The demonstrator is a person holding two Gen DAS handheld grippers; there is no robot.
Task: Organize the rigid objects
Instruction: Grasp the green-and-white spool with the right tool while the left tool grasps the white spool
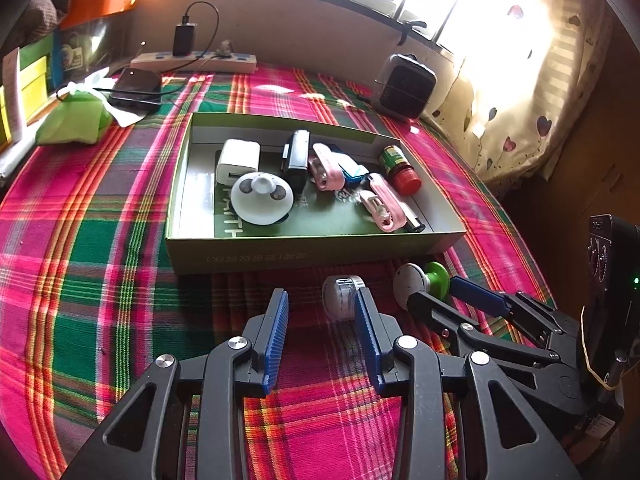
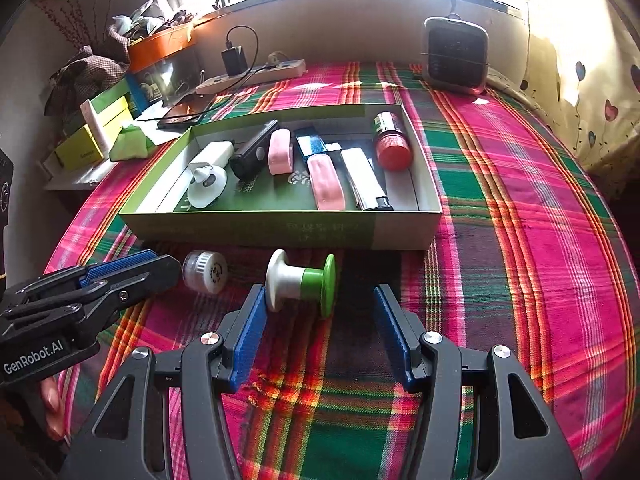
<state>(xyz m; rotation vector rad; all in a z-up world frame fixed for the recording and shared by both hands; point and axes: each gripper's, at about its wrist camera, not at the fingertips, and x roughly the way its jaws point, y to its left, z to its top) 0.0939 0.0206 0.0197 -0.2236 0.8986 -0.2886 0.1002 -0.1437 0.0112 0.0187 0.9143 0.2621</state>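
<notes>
I've got both grippers low over the plaid-covered worktop (image 1: pixel 100 264), near its front edge, just in front of the shallow green cardboard box (image 1: pixel 304 252).

L gripper (image 1: pixel 322 328): fingers spread, nothing between them. The small clear jar w/ white ribbed cap (image 1: pixel 340 296) lies on its side just off the tip of the inner finger; can't tell if it touches.

R gripper (image 2: pixel 320 332): fingers spread wide, empty. The white-and-green spool-shaped piece (image 2: pixel 300 280) lies on its side right at the fingertips, white disc end near the left finger, green end toward the middle of the gap. It sits between the gripper and the box's front wall, just right of the jar.

Inside the box: white charger cube (image 1: pixel 238 160), round white disc w/ two grey spots (image 1: pixel 262 198), black rectangular gadget (image 1: pixel 296 160), pink clips (image 1: pixel 384 200), blue item (image 1: pixel 352 172), small bottle w/ red cap (image 1: pixel 402 170) at the right end.

Back edge of the worktop: power strip (image 1: pixel 196 60) w/ black adapter, small heater (image 1: pixel 404 86) toward the back right corner.
</notes>
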